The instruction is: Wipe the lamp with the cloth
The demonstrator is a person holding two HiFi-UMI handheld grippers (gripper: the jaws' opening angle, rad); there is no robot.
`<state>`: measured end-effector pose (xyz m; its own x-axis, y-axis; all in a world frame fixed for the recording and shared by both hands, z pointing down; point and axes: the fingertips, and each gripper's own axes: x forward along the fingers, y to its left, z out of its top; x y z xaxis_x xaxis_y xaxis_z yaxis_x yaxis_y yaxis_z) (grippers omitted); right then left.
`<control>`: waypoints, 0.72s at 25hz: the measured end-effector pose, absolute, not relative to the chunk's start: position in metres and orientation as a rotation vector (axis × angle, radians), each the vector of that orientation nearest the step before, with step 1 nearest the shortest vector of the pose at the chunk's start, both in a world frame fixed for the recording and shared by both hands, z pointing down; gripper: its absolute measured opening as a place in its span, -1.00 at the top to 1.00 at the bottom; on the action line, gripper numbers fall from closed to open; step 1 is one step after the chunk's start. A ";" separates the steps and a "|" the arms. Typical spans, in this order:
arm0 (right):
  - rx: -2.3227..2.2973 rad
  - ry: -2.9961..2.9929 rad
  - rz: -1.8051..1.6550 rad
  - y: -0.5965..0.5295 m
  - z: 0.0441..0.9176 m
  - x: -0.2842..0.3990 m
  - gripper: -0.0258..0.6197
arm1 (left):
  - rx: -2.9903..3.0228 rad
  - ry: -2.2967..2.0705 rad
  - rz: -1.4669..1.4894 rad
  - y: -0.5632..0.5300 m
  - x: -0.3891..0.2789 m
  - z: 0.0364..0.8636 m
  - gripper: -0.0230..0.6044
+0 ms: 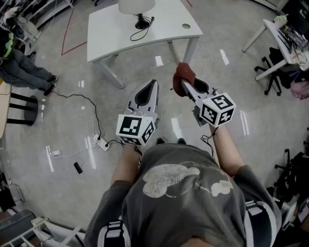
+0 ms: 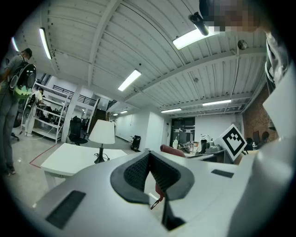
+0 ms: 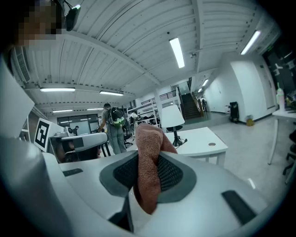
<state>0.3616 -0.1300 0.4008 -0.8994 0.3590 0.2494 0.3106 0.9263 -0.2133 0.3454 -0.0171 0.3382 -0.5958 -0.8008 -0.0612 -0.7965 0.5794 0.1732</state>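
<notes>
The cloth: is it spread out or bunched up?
Bunched up: the cloth is a narrow wad pinched in the right gripper.

— The lamp (image 1: 136,6) at twelve o'clock?
— The top edge cuts its shade.
— The person (image 1: 24,70) at ten o'clock?
— Mostly legs; the rest runs off the left edge.
— The cloth (image 3: 150,139)?
— Its pinched fold is hidden between the right gripper (image 3: 147,162)'s jaws.

Overhead strip lights (image 2: 194,37) lit the room brightly and evenly. The polished floor (image 1: 58,125) showed streaks of glare. Both gripper views bent strongly toward dark, vignetted edges, and the near foreground looked soft.
</notes>
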 end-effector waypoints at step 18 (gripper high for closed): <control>-0.532 -2.772 0.255 -0.094 0.409 0.342 0.64 | 1.422 -2.809 -0.210 0.007 0.332 0.328 0.90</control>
